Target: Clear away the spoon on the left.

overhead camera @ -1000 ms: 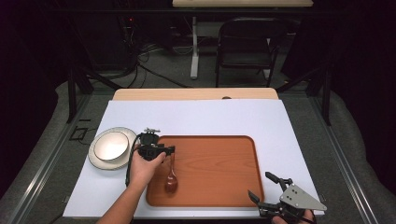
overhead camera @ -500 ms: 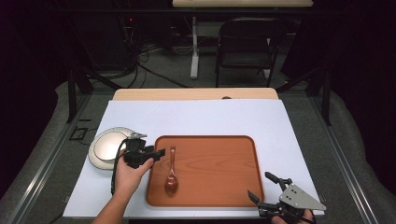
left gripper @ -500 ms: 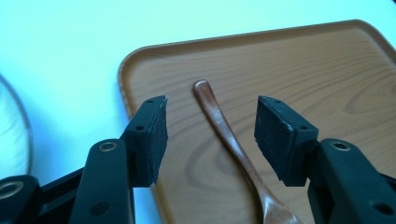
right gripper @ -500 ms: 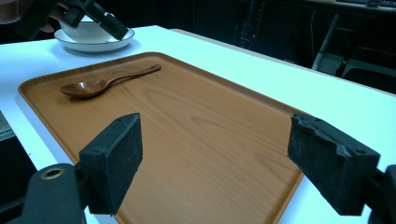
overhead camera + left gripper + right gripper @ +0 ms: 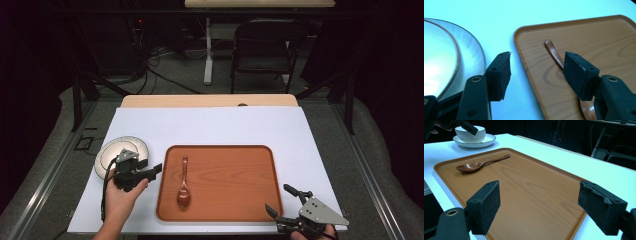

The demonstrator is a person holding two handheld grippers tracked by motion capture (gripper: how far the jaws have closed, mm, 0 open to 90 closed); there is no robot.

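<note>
- Your left claw hangs with its jaws spread and nothing between them, just off the left edge of the tray, above the strip of counter between tray and plate.
- One wooden spoon lies flat on the tray just ahead of that claw, handle pointing away from you, bowl nearer you; in the left gripper view the spoon shows past the right-hand jaw, untouched.
- One white bowl sits on one plate, close behind and beside your left claw and apart from the tray.
- Your right claw rests wide open and empty at the tray's near right corner, well apart from the spoon.
- Judged from how things lie, the spoon's placing on the tray looks done; the bowl and plate are not on the tray, and if they belong there, that part is left.
- Count: one tray, one spoon, one bowl, one plate, two claws.
</note>
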